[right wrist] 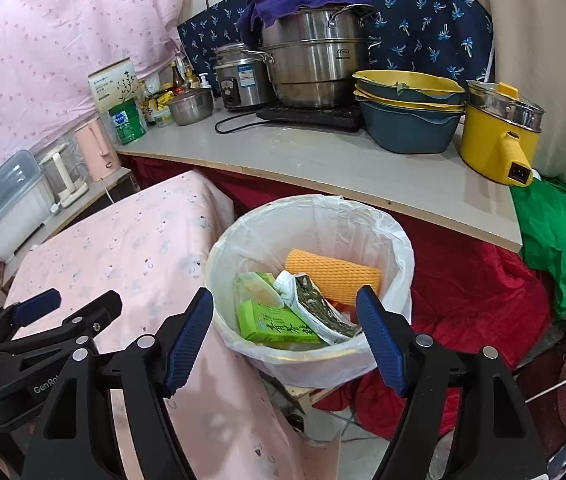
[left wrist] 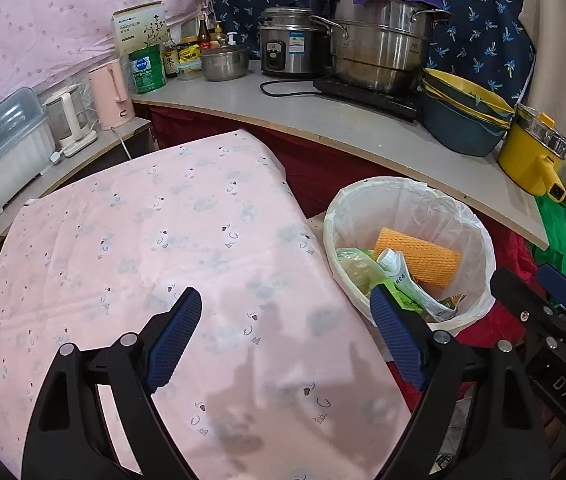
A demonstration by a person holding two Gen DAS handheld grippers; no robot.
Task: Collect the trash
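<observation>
Hovering over the pink patterned tablecloth (left wrist: pixel 155 248), the left gripper (left wrist: pixel 287 344) is spread wide and empty, left of the round white plastic-lined trash bin (left wrist: pixel 479 236).

From the right wrist, the right gripper (right wrist: pixel 285 338) stands released, empty, just before that bin (right wrist: pixel 395 240), which holds a green carton (right wrist: pixel 275 322), an orange ribbed mat (right wrist: pixel 335 274) and wrappers.

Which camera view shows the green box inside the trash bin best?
The right wrist view: the green box lies fully visible, its printed face showing. In the left wrist view, a fingertip of the left hand-held gripper hides most of it.
</observation>
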